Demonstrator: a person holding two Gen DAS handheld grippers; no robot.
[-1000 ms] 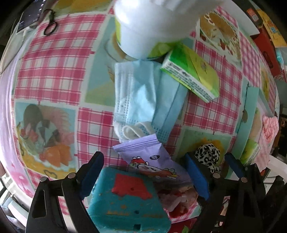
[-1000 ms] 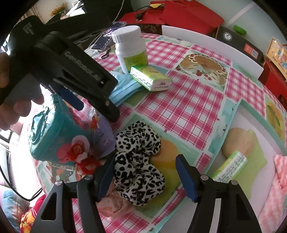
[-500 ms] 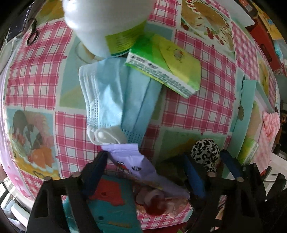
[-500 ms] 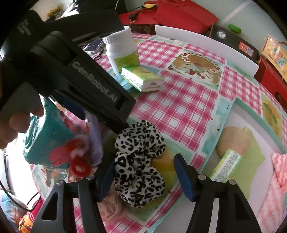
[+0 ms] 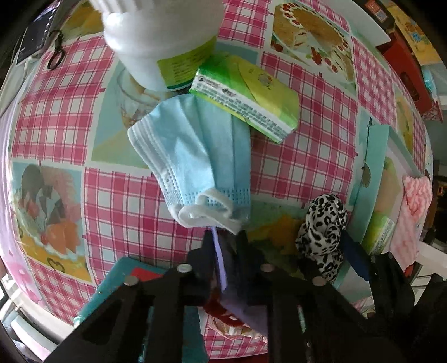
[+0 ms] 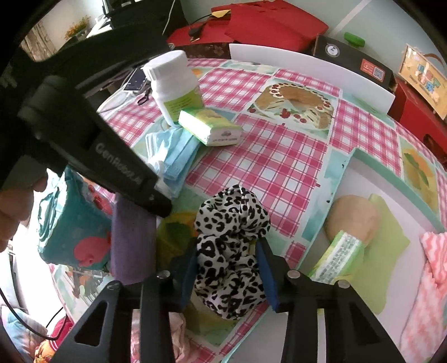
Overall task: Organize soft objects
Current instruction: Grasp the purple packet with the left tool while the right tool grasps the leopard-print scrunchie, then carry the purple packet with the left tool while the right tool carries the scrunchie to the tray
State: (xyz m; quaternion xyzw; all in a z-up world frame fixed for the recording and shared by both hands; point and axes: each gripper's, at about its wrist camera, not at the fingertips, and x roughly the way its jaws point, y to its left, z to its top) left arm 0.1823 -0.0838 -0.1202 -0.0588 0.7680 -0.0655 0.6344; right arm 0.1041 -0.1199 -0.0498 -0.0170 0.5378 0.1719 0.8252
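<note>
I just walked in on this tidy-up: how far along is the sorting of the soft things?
Already in the white tray: a pink cloth and a tissue pack. In hand: the left gripper pinches a purple packet; the right gripper squeezes the leopard scrunchie. Left: the blue masks.

This looks like a lived-in home, likely a dining or living corner. The surface (image 6: 282,156) wears a pink gingham oilcloth printed with cakes and fruit. Everyday household bits lie on it: a white pill bottle (image 6: 174,83), a green tissue pack (image 6: 211,128), blue face masks (image 6: 171,155), a leopard-print scrunchie (image 6: 230,251). Red gift boxes (image 6: 268,25) and a small pair of scissors (image 6: 144,96) sit at its far edge.
</note>
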